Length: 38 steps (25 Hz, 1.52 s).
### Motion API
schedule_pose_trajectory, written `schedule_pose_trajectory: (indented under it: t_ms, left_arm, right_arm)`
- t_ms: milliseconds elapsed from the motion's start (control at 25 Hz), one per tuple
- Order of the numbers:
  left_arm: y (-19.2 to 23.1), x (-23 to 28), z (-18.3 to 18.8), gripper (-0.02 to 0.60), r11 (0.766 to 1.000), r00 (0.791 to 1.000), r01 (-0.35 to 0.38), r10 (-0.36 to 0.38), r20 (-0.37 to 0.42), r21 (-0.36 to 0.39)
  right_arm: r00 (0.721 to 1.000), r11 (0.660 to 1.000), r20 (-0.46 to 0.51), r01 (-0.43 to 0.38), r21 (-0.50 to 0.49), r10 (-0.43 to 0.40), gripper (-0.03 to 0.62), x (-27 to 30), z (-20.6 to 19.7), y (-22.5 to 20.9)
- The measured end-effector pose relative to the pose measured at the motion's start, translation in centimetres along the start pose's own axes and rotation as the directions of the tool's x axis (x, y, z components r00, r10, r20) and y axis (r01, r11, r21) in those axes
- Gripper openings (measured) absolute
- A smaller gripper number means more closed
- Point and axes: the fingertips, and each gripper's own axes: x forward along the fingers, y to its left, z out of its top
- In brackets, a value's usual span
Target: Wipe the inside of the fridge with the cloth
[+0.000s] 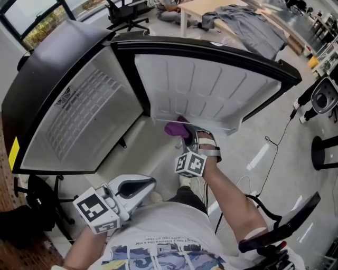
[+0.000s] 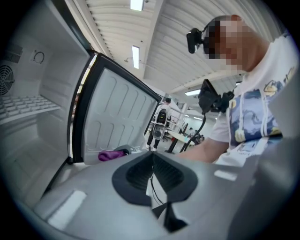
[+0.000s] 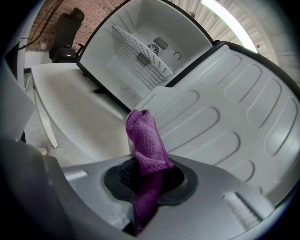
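A small black fridge (image 1: 47,68) stands open, its white inside (image 1: 79,111) holding a wire shelf (image 3: 140,49). The door's white ribbed liner (image 1: 211,89) faces me. My right gripper (image 1: 186,137) is shut on a purple cloth (image 1: 176,128), which it holds against the lower edge of the door liner. In the right gripper view the cloth (image 3: 145,140) sticks up out of the gripper (image 3: 147,176), in front of the liner (image 3: 225,122). My left gripper (image 1: 149,184) hangs low by my body, away from the fridge, shut on nothing (image 2: 152,164). From there the cloth (image 2: 110,155) shows at the door's foot.
The fridge rests on a white table (image 3: 70,108). A table with grey clothing (image 1: 248,23) and an office chair (image 1: 127,13) stand behind it. A cable (image 1: 274,153) trails over the floor at right, near black stands (image 1: 325,153).
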Motion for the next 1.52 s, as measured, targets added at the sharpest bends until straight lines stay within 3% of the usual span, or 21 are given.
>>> schedule_pose_trajectory:
  t_ms: [440, 1520]
  left_arm:
    - [-0.6, 2.0, 0.2, 0.007, 0.998, 0.998, 0.059, -0.058, -0.023, 0.012]
    - [-2.4, 5.5, 0.7, 0.007, 0.989, 0.989, 0.144, -0.142, -0.053, 0.036]
  right_arm:
    - [0.996, 0.999, -0.088, 0.034, 0.03, -0.031, 0.055, -1.4, -5.6, -1.1]
    - [0.972, 0.994, -0.228, 0.074, 0.082, -0.053, 0.055, -4.7, -14.1, -2.9]
